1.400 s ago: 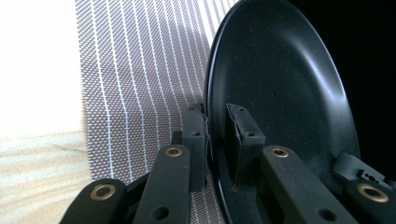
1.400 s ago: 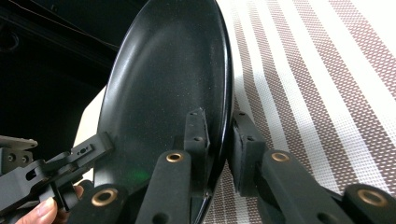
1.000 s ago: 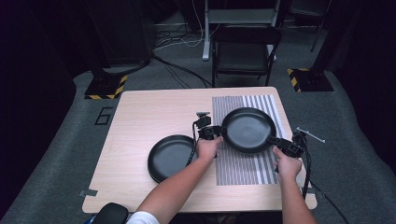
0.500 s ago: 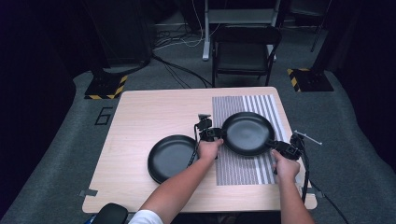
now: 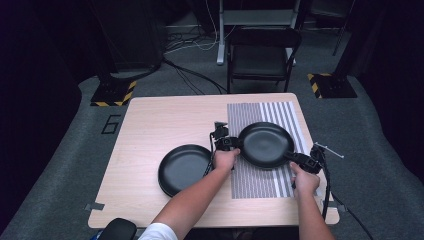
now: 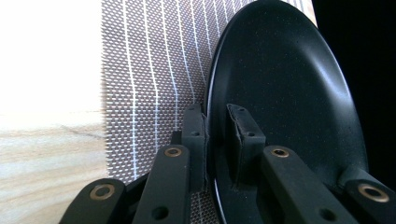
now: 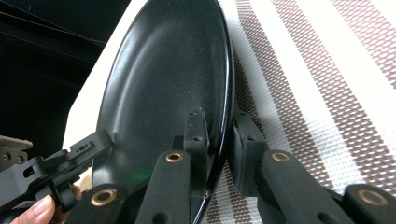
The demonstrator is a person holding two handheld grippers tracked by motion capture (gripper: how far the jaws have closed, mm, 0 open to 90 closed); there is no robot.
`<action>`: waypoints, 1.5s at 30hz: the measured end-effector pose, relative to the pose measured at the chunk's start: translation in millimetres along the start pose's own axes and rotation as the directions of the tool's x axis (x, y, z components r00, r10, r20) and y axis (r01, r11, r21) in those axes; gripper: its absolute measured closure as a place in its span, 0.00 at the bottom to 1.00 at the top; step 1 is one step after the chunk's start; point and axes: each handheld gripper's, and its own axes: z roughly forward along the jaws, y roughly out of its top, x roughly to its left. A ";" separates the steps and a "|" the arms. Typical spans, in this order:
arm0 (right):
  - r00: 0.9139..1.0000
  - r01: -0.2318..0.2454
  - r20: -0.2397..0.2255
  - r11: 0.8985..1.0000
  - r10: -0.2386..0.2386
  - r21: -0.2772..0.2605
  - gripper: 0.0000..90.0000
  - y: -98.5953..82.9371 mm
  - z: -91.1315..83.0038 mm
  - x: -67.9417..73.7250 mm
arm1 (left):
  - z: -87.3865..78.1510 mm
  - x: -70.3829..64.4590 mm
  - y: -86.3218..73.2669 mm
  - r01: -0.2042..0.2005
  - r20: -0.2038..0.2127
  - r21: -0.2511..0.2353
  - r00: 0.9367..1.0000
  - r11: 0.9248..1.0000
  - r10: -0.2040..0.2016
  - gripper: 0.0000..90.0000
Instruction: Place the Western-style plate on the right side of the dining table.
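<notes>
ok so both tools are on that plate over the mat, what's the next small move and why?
Probably lower it flat onto the striped mat. The left tool and right tool clamp opposite rims of the plate, which sits directly above the mat, apart from the second plate on bare table. Release only once it rests.

Black plate's (image 6: 285,93) near rim cut off below.

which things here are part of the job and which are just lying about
In the job:
- held black plate, gripped by its rim on both sides
- left gripper
- right gripper
- striped mat beneath it

Lying about:
- second black plate on the bare wooden table
- folding chair beyond the table
</notes>
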 end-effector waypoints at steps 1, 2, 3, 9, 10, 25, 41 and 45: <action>1.000 -0.001 0.003 1.000 0.001 0.000 0.87 0.1 -0.1 -0.4 | 0.9 0.3 0.0 -0.004 -0.001 0.006 1.000 1.000 0.004 0.87; 1.000 0.003 0.008 1.000 -0.003 -0.001 0.87 0.1 -0.1 -1.1 | 2.5 0.8 -0.3 -0.004 0.002 0.012 1.000 1.000 0.004 0.87; 1.000 0.002 0.011 1.000 -0.002 -0.002 0.87 0.3 -0.4 -1.6 | 3.4 0.6 -0.3 0.002 0.000 0.016 1.000 1.000 -0.002 0.87; 1.000 -0.013 0.023 1.000 0.013 0.001 0.87 0.7 0.4 -6.9 | 9.0 -1.8 -2.5 -0.008 -0.011 0.017 1.000 1.000 0.008 0.87; 1.000 -0.013 0.024 1.000 0.013 -0.001 0.87 0.9 0.2 -7.4 | 10.1 -2.5 -2.8 -0.013 -0.008 0.010 1.000 1.000 0.013 0.87; 0.998 -0.036 0.054 0.999 0.036 0.009 0.85 0.7 1.0 -8.7 | 11.3 -5.7 -5.5 -0.039 -0.024 0.012 0.999 0.999 0.040 0.87; 0.993 0.046 0.107 0.999 -0.048 0.021 0.82 1.9 0.1 -3.2 | 11.0 -3.9 -4.2 -0.016 -0.005 0.026 1.000 1.000 0.016 0.86; 0.992 0.049 0.114 0.998 -0.052 0.028 0.81 2.8 -0.1 -2.3 | 11.1 -4.2 -4.1 -0.010 0.004 0.023 1.000 1.000 0.010 0.83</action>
